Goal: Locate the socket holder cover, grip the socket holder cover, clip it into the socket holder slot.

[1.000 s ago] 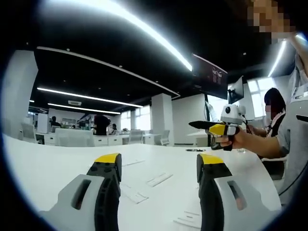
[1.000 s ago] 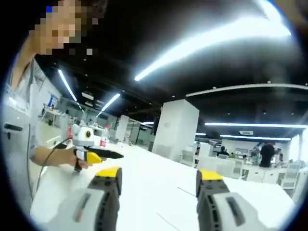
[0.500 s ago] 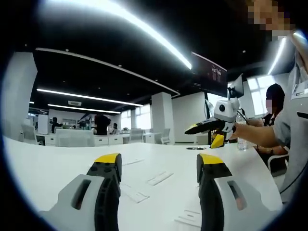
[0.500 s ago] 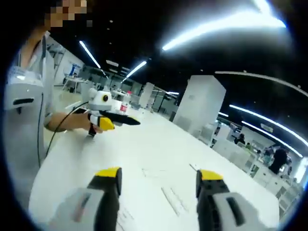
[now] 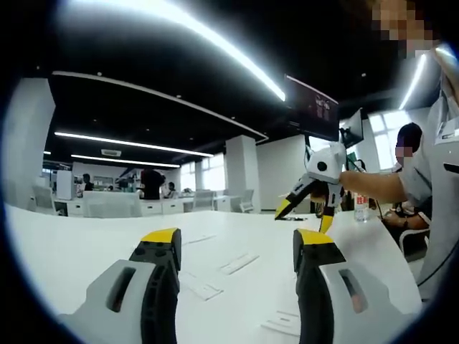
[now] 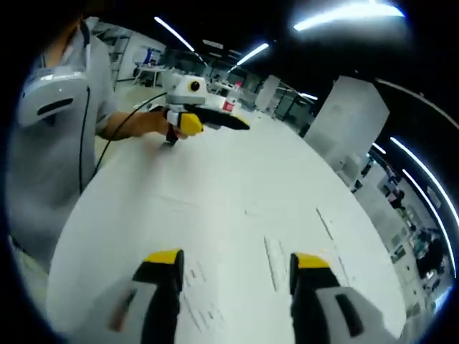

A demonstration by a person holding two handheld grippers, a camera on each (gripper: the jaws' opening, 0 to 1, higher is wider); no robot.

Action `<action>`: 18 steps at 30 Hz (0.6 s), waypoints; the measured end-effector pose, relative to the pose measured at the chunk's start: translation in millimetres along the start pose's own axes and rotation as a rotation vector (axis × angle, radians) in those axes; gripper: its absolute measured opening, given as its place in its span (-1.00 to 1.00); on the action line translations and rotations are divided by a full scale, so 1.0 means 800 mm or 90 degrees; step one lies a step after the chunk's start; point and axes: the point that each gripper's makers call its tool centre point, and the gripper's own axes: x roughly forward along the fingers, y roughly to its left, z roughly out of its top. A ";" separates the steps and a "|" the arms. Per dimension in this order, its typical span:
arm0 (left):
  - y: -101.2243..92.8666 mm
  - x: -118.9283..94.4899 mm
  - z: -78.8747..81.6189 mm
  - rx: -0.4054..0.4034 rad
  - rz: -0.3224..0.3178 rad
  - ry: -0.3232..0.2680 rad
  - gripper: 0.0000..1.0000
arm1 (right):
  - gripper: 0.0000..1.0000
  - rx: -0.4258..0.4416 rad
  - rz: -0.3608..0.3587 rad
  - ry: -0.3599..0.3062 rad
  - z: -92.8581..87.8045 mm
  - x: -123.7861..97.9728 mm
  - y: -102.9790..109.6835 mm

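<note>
Wide open-plan office all around, long ceiling light strips overhead, white pillars and desks far back, and up front one big white table (image 5: 64, 251) carrying everything that matters. Left gripper (image 5: 235, 251) sits low over the near edge of that table, yellow-tipped jaws spread wide apart, nothing between them. Just past its tips lie flat white strips: one long strip (image 5: 239, 263) near the middle of the table, a shorter strip (image 5: 201, 289) closer in, and another piece (image 5: 281, 324) by the near edge on the right. Which of these is the socket holder cover I cannot tell; they are pale on a pale top and small.

Over on the right of the left gripper view, the right gripper (image 5: 307, 206) hangs above the far side of the table, nose angled down, its yellow tips apart, held by a person's hand (image 5: 358, 188) in a grey sleeve.

Switch to the right gripper view: table (image 6: 215, 186) tilted below, the right gripper's (image 6: 235, 259) own jaws spread, empty, hovering above the top. Thin white strips (image 6: 271, 262) lie beyond the tips toward the middle, more faint ones (image 6: 326, 223) farther right. Across the table the left gripper (image 6: 208, 122) shows side-on near the far edge, gripped by a hand (image 6: 154, 123).
</note>
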 end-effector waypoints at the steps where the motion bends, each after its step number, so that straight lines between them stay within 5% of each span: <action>1: 0.000 0.000 0.000 0.001 0.000 0.001 0.26 | 0.22 -0.001 0.012 0.013 -0.004 0.002 0.002; 18: -0.002 0.004 -0.008 -0.008 -0.008 0.014 0.26 | 0.06 -0.071 0.179 0.210 -0.053 0.017 0.025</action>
